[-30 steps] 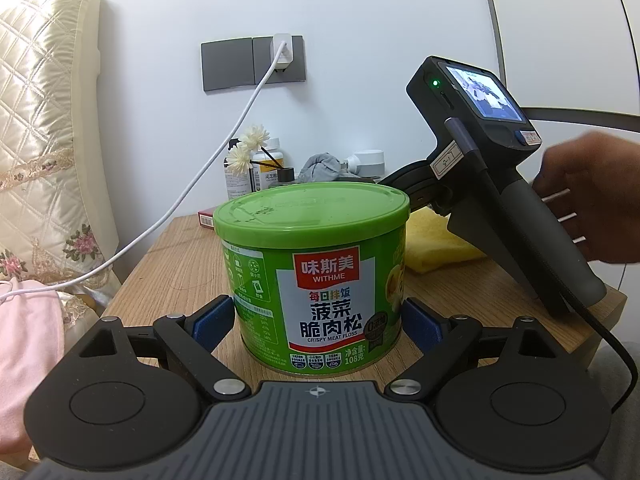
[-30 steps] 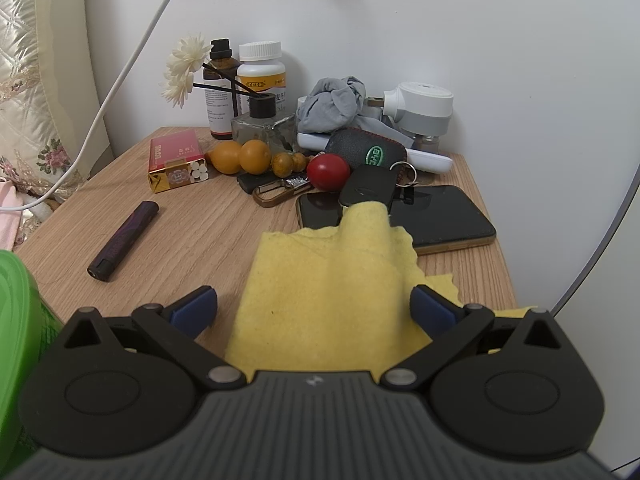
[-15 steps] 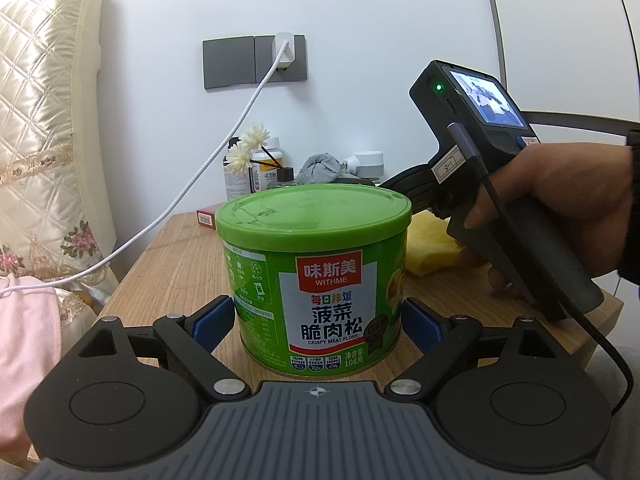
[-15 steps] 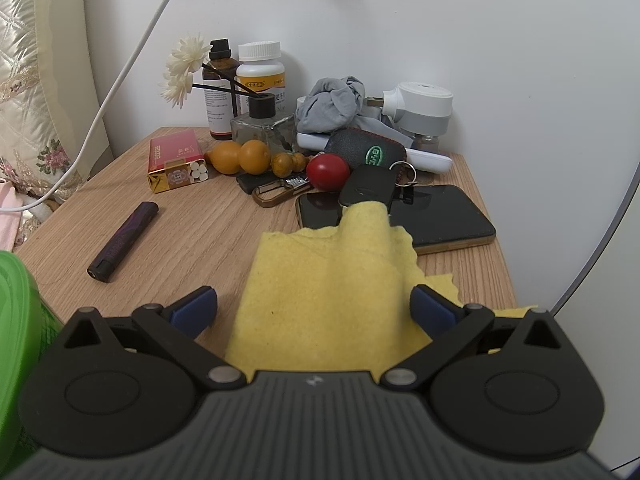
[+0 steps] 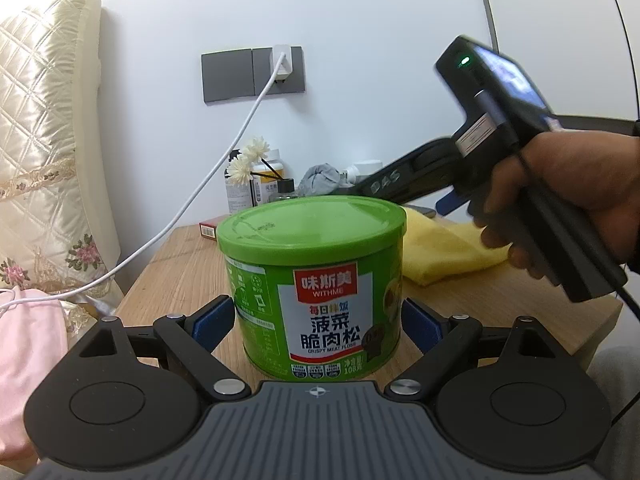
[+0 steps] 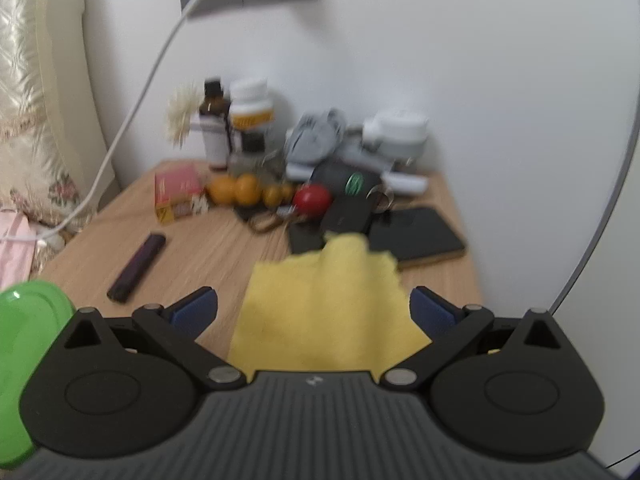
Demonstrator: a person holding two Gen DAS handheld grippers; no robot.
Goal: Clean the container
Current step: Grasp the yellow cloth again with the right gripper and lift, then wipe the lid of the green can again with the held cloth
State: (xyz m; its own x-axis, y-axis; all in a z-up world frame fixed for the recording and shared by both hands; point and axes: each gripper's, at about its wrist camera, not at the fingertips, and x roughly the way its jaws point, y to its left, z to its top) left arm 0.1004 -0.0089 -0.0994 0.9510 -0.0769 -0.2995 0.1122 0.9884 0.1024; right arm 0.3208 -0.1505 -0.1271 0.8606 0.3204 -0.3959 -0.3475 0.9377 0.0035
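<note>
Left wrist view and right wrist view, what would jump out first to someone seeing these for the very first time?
The bright green can with its Chinese label fills the middle of the left wrist view, standing on the wooden table between the open blue fingers of the left gripper. In the right wrist view, a yellow cloth lies on the table between the right gripper's open fingers, with a clutter of oranges, bottles and keys behind it.
</note>
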